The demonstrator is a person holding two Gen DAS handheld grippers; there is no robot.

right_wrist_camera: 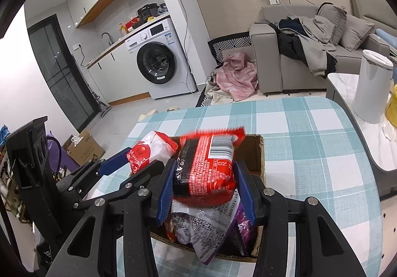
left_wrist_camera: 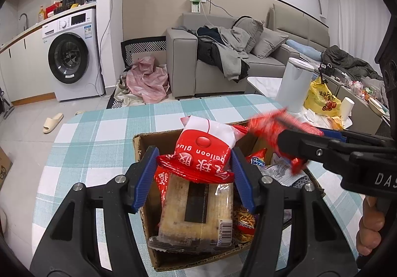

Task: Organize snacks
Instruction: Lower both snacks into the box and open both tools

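A cardboard box (left_wrist_camera: 139, 142) of snack packets sits on the checked table; it also shows in the right wrist view (right_wrist_camera: 258, 152). My left gripper (left_wrist_camera: 193, 172) is shut on a red-and-white "balloon glue" packet (left_wrist_camera: 208, 145) held above the box, over a clear-wrapped cracker pack (left_wrist_camera: 196, 210). My right gripper (right_wrist_camera: 206, 185) is shut on a red-and-black snack packet (right_wrist_camera: 208, 165), blurred, held above the box beside the left one. That packet shows in the left wrist view (left_wrist_camera: 268, 128), and the left packet shows in the right wrist view (right_wrist_camera: 148, 150).
The teal checked tablecloth (right_wrist_camera: 310, 140) spreads around the box. A white cylindrical bin (right_wrist_camera: 369, 85) and a yellow bag (left_wrist_camera: 320, 98) stand at the right on a low marble table. A grey sofa (left_wrist_camera: 188, 63) and a washing machine (left_wrist_camera: 72, 56) are behind.
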